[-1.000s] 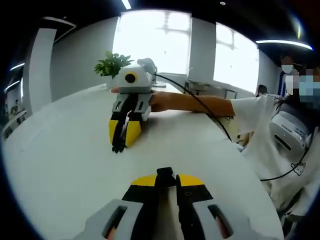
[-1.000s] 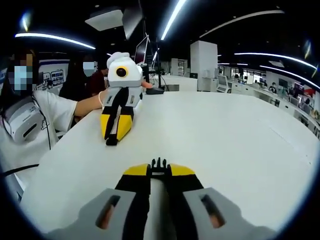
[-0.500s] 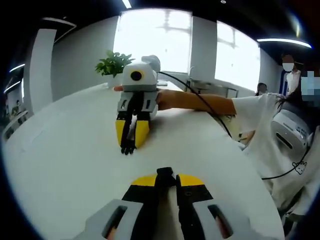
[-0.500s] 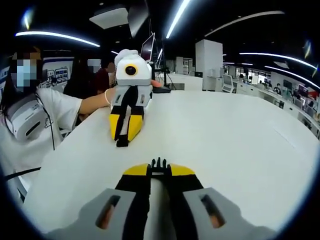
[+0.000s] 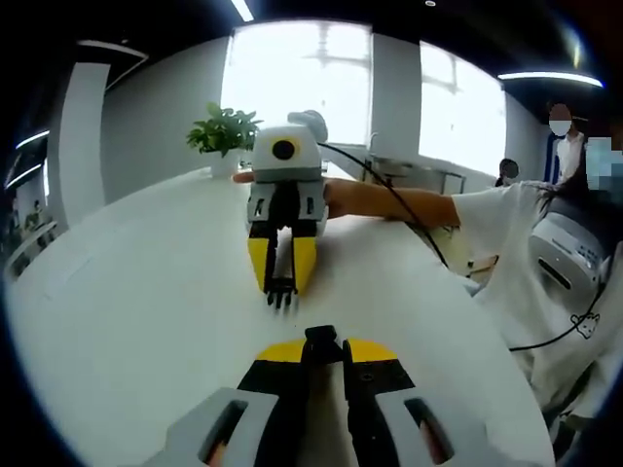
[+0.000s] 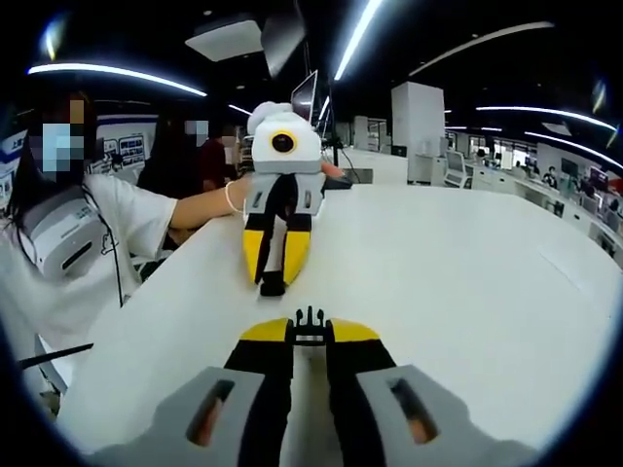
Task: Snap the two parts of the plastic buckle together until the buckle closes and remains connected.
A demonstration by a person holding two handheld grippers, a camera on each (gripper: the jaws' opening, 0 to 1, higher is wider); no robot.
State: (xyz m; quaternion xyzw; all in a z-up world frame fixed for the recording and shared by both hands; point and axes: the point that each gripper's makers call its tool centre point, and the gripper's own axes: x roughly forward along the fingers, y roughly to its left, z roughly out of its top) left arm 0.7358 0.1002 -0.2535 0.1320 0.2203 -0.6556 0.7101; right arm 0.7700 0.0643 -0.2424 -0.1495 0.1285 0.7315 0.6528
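Over the white table (image 5: 127, 302) my two grippers face each other tip to tip. In the left gripper view, my left gripper (image 5: 323, 342) is shut on the black socket half of the buckle (image 5: 322, 336). Just beyond it the right gripper (image 5: 281, 288) points back at me with the pronged half (image 5: 281, 295) in its tips. In the right gripper view, my right gripper (image 6: 310, 329) is shut on the pronged half (image 6: 310, 318). The left gripper (image 6: 274, 280) is opposite, with the socket half (image 6: 274, 287) in its tips. A small gap separates the two halves.
A potted plant (image 5: 223, 131) stands at the table's far edge. A person in a white shirt (image 5: 531, 243) sits along one side, and a forearm (image 5: 389, 200) and a black cable (image 5: 419, 229) lie over the table. Office desks (image 6: 545, 185) fill the background.
The opposite gripper has swung toward the middle of each view and come closer. The two buckle halves now point nearly straight at each other. Both grips are unchanged.
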